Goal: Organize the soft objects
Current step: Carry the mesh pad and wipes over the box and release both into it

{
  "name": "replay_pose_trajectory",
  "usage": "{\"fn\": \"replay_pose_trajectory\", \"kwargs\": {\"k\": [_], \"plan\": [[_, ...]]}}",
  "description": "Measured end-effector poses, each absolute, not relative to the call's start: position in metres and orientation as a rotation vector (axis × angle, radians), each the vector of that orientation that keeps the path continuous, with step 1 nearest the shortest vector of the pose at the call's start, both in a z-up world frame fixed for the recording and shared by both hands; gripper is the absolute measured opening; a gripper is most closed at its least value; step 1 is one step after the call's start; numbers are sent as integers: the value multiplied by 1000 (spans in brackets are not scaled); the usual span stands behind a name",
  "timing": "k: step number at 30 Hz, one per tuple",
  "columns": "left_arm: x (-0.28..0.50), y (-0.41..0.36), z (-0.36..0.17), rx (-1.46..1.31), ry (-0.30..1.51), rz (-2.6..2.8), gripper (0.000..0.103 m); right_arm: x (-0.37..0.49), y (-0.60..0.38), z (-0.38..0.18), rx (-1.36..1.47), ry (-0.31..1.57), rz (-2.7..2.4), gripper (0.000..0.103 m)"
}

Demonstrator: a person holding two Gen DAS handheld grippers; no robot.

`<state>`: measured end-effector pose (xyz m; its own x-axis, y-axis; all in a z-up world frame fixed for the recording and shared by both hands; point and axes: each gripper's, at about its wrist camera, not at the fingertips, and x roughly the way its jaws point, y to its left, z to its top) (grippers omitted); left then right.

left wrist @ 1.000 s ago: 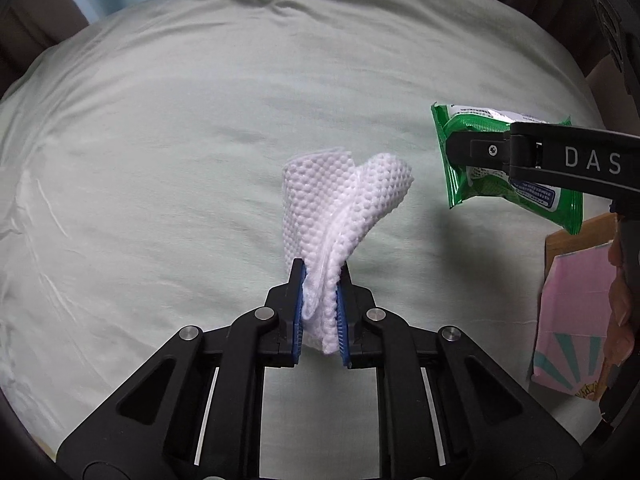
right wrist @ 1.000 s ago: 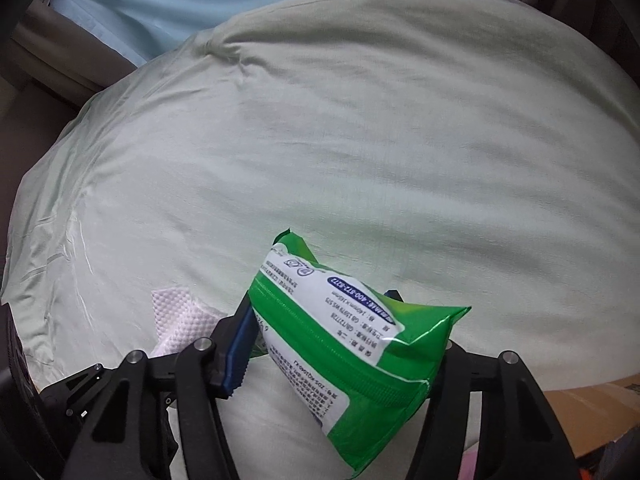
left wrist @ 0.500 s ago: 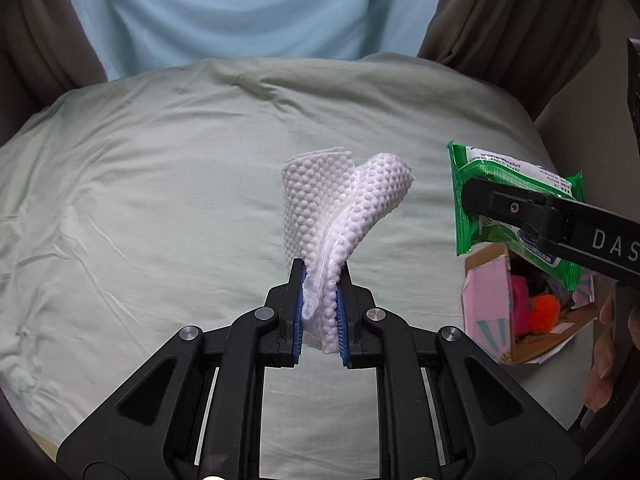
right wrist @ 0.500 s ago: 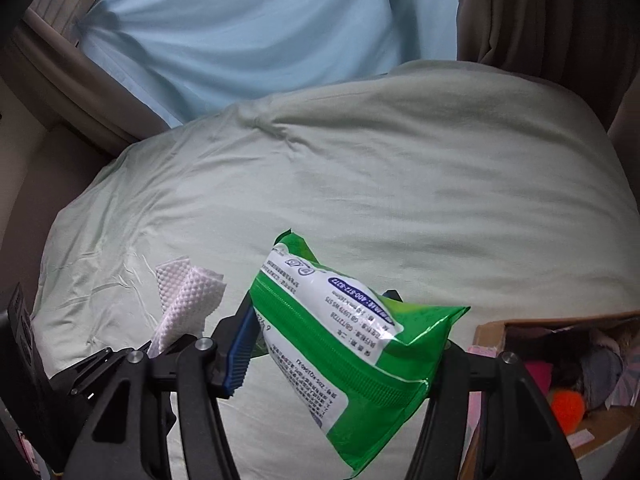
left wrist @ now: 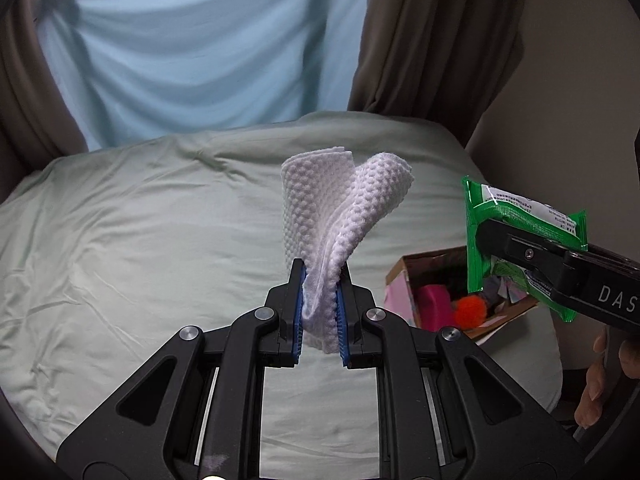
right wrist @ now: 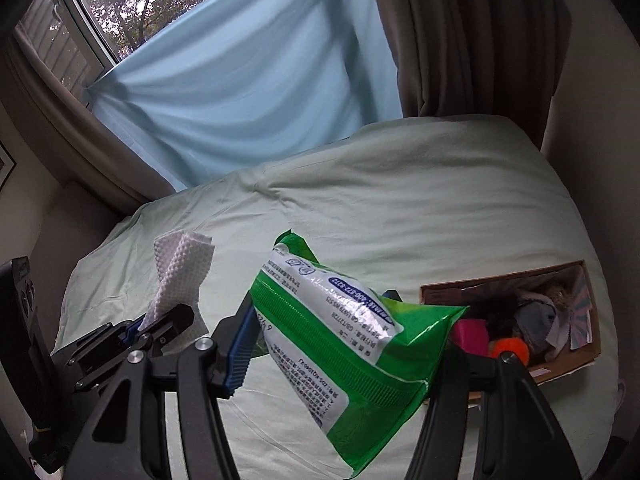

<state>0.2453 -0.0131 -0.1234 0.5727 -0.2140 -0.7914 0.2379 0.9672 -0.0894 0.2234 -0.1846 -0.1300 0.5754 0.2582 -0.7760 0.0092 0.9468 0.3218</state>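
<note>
My left gripper is shut on a white dimpled cloth that stands up from the jaws, held above the bed; the cloth also shows in the right wrist view. My right gripper is shut on a green and white wipes pack, which is tilted. That pack hangs in the air over a cardboard box in the left wrist view. The box lies open on the bed's right side and holds several soft items, among them a pink one and an orange pompom.
A pale green bedsheet covers the bed below both grippers. A light blue curtain and brown drapes hang behind it. A wall runs along the right. The person's hand shows at the right edge.
Both grippers have risen and tilted up, so the curtain and window have come into view. The box with soft items now shows beneath the wipes pack. Both grips are unchanged.
</note>
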Motion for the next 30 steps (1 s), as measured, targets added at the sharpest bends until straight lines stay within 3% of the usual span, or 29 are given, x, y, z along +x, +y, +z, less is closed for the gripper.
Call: {"fn": "replay_pose_trajectory", "kwargs": {"k": [13,30], "plan": [[206,-174,-138,-15,945,-264,12,183,-330,-132,269,963,145,56],[242,-287,-294,80,1225,-231,11,224,-436,-265,312,1179,137,56]]}}
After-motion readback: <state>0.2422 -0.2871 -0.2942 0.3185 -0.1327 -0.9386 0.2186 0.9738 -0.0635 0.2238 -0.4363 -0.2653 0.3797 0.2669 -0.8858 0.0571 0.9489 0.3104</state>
